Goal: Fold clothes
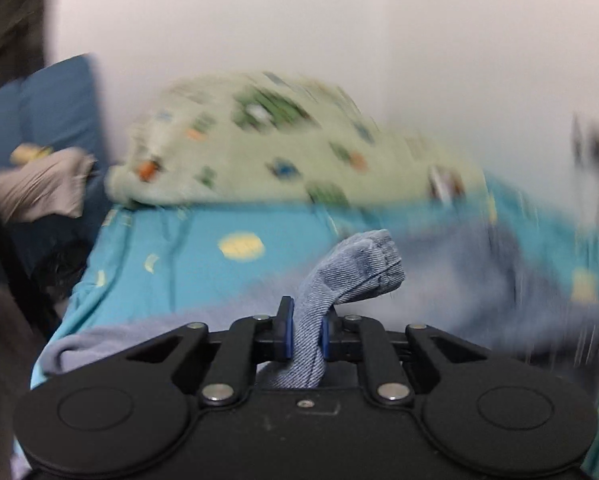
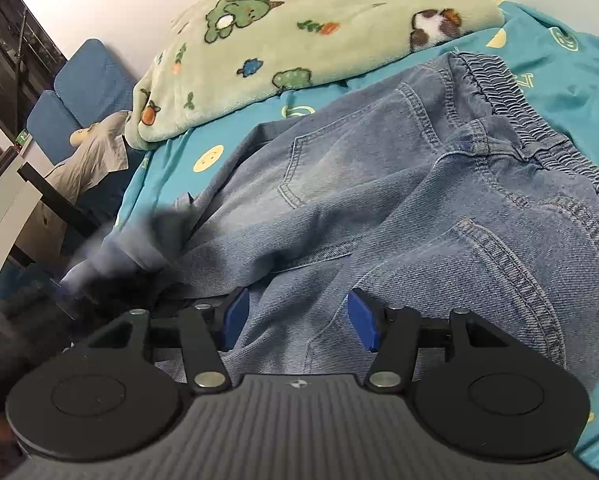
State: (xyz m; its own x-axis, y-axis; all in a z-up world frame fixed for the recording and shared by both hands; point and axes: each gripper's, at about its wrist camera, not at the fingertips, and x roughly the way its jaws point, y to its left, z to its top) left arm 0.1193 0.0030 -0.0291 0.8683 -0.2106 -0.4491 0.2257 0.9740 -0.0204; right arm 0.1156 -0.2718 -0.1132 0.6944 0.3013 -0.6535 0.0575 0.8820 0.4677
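Jeans (image 2: 379, 184) on bed; left gripper (image 1: 305, 328) pinching hem.

The jeans (image 2: 399, 184) are faded blue denim, a woven twill with a visible diagonal grain, raised double stitching and a gathered elastic waistband at the upper right of the right wrist view. The blanket (image 2: 299, 28) at the top is soft, fuzzy pale-green fleece with printed cartoon figures. The bedsheet (image 2: 571, 64) is smooth, matt turquoise cotton-like cloth. The left gripper (image 1: 305, 334) and right gripper (image 2: 297, 320) are matt black plastic with shiny metal rivets and smooth blue pads; a ribbed grey panel lies at the bottom centre of the right wrist view. The wall (image 1: 259, 12) looks plain, matt white.
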